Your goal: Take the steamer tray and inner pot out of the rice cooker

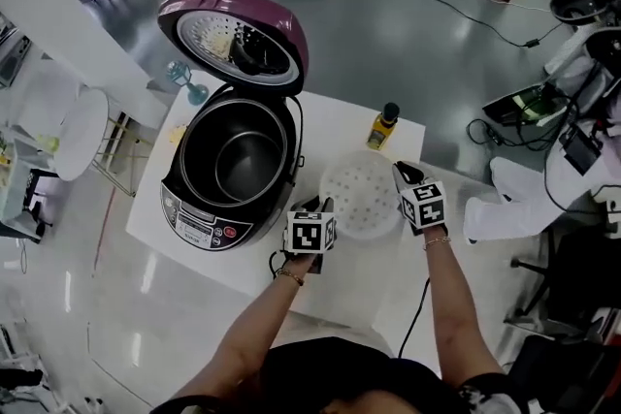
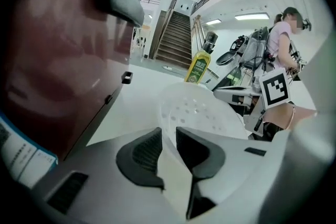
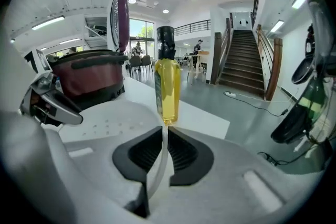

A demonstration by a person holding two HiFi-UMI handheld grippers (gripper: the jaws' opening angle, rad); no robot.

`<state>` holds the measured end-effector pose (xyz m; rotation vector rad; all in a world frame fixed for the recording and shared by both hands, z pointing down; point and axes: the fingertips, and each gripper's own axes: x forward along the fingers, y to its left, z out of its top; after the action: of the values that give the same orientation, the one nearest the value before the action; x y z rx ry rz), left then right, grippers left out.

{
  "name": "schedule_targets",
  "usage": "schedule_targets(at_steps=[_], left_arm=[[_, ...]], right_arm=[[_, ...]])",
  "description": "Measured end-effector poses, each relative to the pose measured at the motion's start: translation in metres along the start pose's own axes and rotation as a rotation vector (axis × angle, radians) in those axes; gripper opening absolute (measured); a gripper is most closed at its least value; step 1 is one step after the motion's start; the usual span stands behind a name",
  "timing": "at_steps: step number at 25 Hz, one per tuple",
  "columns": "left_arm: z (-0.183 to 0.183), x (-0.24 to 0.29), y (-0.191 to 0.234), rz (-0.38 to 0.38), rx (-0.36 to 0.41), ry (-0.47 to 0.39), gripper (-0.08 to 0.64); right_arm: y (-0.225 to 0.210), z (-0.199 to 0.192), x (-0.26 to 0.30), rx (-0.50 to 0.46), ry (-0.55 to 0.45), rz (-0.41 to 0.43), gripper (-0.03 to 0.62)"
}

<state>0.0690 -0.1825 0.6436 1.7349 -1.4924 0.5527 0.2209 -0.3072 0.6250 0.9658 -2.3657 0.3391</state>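
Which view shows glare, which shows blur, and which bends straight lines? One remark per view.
Head view: glare patches streak the glossy floor. Left gripper view: the near rice cooker is soft, corners dark. Right gripper view: fisheye bows the staircase; the oil bottle is sharp.

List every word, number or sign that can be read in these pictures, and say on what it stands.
No text can be read.
Oil bottle label: too blurred.
Rice cooker control panel: too small.
Sticker on the cooker's side: blurred.
Marker cubes: black square patterns, no words.
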Motion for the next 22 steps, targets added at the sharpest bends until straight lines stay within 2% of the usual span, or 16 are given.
schedule_targets(at_steps=[5,7,11,16,18,22], left_arm=[[0.007,0.006,0.002,-0.021,0.079,0.004,0.104],[0.007,0.004,0.002,-0.023,0.096,0.009,0.165],[0.007,-0.008,0.003,-0.017,0.119,-0.001,0.209],[-0.003,-0.036,-0.009,-0.035,0.200,-0.035,0.210],[-0.008,-0.054,-0.025,-0.054,0.275,-0.053,0.210],[-0.001,-0.109,-0.072,-0.146,0.425,-0.165,0.210]], right_arm=[[-0.002,-0.002,0.003,-0.012,0.006,-0.029,0.038],[-0.002,-0.006,0.003,-0.021,0.026,-0.045,0.070],[-0.008,-0.009,-0.006,0.005,0.018,-0.081,0.107],[-0.014,-0.003,-0.044,0.161,-0.061,-0.142,0.143],[-0.005,0.004,-0.066,0.230,-0.128,-0.127,0.143],[0.021,0.023,-0.110,0.302,-0.249,-0.086,0.144]])
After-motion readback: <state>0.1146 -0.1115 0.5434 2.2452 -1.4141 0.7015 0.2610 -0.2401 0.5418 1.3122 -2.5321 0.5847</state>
